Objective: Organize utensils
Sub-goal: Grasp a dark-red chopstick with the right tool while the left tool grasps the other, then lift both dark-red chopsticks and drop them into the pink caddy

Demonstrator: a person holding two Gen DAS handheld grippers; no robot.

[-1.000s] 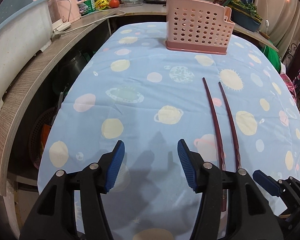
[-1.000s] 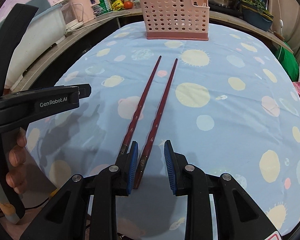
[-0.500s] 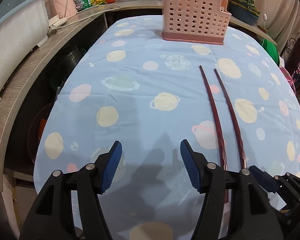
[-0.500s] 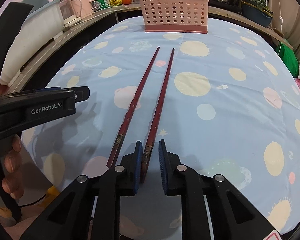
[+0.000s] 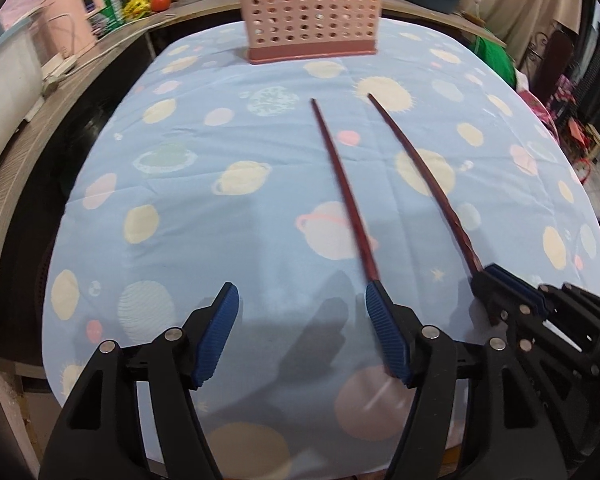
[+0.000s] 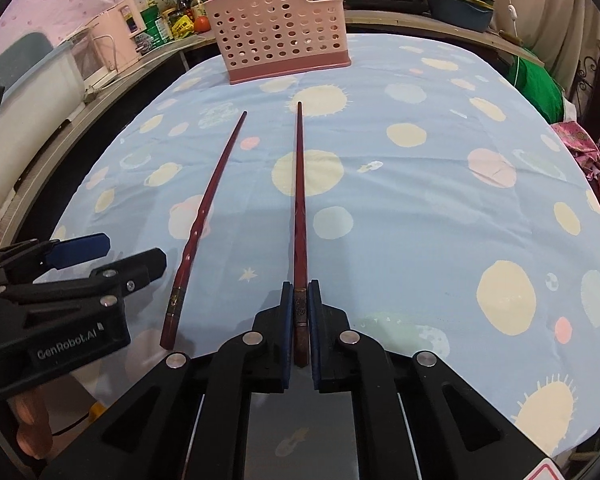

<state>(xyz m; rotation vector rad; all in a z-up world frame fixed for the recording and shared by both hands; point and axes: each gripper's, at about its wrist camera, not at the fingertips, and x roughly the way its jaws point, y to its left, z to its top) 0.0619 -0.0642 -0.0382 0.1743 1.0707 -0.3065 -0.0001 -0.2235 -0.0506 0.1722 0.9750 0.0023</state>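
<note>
Right wrist: two chopsticks [image 6: 204,216], one basket [image 6: 280,28]

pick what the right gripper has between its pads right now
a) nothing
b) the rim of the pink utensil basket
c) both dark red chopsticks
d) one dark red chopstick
d: in the right wrist view the right gripper has its pads pressed on the thick end of one chopstick, while the other chopstick lies free on the tablecloth beside it.
</note>
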